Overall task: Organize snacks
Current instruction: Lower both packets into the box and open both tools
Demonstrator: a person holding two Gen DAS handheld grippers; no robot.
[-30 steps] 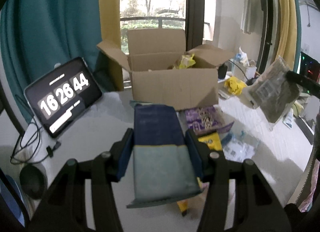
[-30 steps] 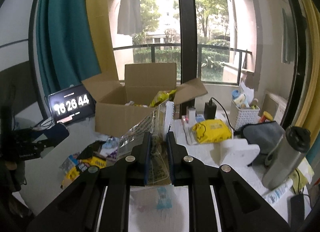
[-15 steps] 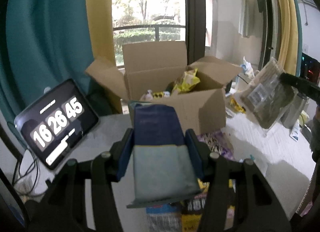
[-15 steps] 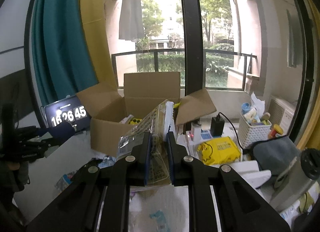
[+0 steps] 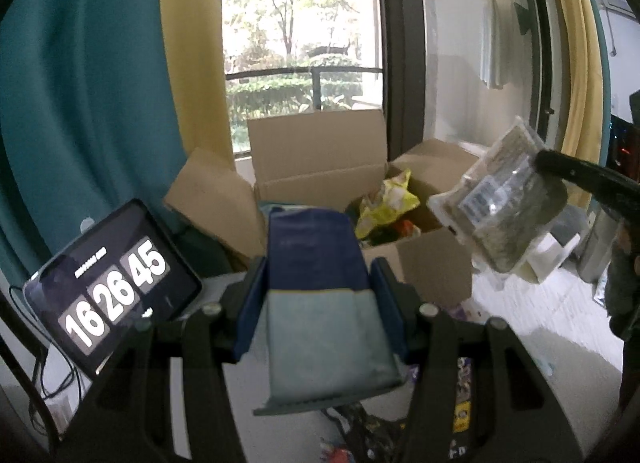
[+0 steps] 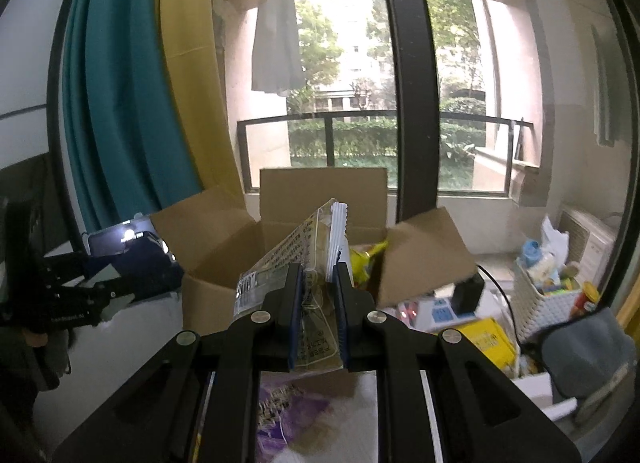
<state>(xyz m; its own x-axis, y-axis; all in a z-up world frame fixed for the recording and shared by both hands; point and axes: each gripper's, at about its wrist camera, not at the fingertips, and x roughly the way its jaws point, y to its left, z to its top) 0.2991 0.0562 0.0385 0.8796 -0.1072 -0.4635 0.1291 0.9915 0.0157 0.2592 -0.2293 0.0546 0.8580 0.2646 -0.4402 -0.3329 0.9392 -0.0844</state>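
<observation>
My left gripper (image 5: 318, 275) is shut on a blue and pale grey snack pack (image 5: 320, 303), held in the air just in front of the open cardboard box (image 5: 320, 167). Inside the box lies a yellow snack bag (image 5: 386, 207). My right gripper (image 6: 317, 275) is shut on a clear plastic snack bag (image 6: 304, 259), raised before the same box (image 6: 320, 199). In the left wrist view that clear bag (image 5: 508, 199) hangs at the right, over the box's right flap. In the right wrist view the left gripper (image 6: 132, 275) shows at the left with its blue pack.
A tablet (image 5: 108, 295) showing a clock leans left of the box. A purple snack packet (image 6: 280, 411) lies on the white table under the right gripper. A yellow pack (image 6: 488, 339), a white basket (image 6: 548, 287) and a grey pouch (image 6: 588, 351) stand at the right.
Both grippers have moved closer to the box with their packs, and the box's inside now shows. Neither grip has changed.
</observation>
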